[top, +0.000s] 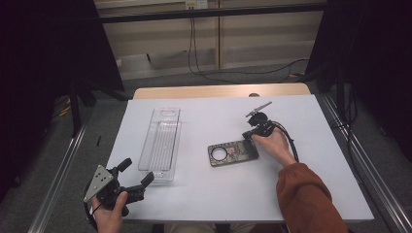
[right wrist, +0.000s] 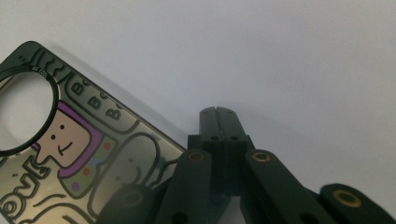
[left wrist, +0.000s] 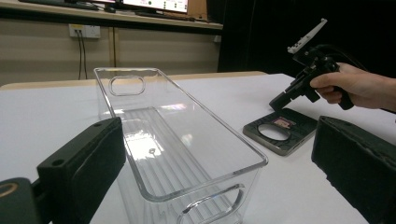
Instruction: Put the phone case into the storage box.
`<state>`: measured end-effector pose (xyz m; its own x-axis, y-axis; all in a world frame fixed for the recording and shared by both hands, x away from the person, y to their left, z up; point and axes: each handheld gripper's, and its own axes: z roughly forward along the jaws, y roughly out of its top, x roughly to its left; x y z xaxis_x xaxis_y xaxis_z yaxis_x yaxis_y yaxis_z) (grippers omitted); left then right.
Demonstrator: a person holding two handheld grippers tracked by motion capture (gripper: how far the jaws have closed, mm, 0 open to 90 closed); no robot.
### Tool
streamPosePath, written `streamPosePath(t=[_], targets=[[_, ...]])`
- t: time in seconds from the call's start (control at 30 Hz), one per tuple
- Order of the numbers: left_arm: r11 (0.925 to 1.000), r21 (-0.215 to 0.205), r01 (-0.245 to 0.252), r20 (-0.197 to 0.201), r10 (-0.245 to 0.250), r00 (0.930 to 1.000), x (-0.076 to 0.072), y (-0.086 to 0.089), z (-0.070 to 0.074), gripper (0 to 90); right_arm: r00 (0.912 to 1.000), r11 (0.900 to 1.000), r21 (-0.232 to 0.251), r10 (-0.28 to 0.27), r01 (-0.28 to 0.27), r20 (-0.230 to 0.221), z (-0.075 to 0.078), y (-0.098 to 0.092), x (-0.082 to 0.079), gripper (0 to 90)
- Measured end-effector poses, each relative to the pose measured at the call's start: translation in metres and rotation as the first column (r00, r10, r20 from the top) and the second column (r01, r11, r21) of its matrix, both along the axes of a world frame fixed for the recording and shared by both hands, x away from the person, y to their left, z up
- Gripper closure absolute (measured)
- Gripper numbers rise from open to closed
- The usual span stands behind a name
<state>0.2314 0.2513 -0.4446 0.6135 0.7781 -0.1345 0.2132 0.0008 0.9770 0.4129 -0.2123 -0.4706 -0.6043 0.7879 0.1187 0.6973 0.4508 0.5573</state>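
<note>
Left hand-held gripper, lower left, jaws apart by clear tray; right hand-held gripper clenched, tips beside phone case, mid-frame.

Right gripper jaws pressed together, nothing between, tips over white table sheet. Phone case at eight o'clock from tips: round cutout, cartoon figure with purple outline. Case edge just beside jaws.

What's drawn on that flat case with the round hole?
Cartoon doodles, one purple-and-tan figure, on the phone case; clearest in the right gripper view.
</note>
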Motion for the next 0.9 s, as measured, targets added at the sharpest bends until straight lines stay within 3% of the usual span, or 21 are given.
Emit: streamPosePath(t=[0.17, 0.4, 0.57, 0.77, 0.9], targets=[[0.9999, 0.011, 0.002, -0.003, -0.002, 1.0, 0.001, 0.0, 0.0, 3.1, 0.9999, 1.0, -0.012, 0.011, -0.011, 0.002, 0.001, -0.005, -0.011, 90.0], [1.0, -0.006, 0.002, -0.006, -0.002, 1.0, 0.0, -0.002, 0.0, 3.1, 0.9996, 0.999, -0.033, 0.029, -0.028, 0.006, 0.002, -0.011, -0.03, 90.0], [0.9999, 0.011, 0.005, -0.001, -0.005, 1.0, 0.001, -0.001, -0.001, 3.1, 0.9995, 0.999, -0.02, 0.032, -0.032, 0.007, 0.002, -0.015, -0.044, 90.0], [1.0, 0.006, 0.006, -0.005, -0.006, 1.0, 0.001, -0.002, -0.001, 3.1, 0.9987, 0.999, 0.014, 0.044, -0.044, 0.027, 0.0, -0.019, -0.061, 90.0], [1.0, 0.0, 0.003, -0.008, -0.003, 1.0, 0.001, -0.002, -0.001, 3.1, 0.9983, 0.999, 0.011, 0.052, -0.052, 0.025, 0.0, -0.02, -0.07, 90.0]])
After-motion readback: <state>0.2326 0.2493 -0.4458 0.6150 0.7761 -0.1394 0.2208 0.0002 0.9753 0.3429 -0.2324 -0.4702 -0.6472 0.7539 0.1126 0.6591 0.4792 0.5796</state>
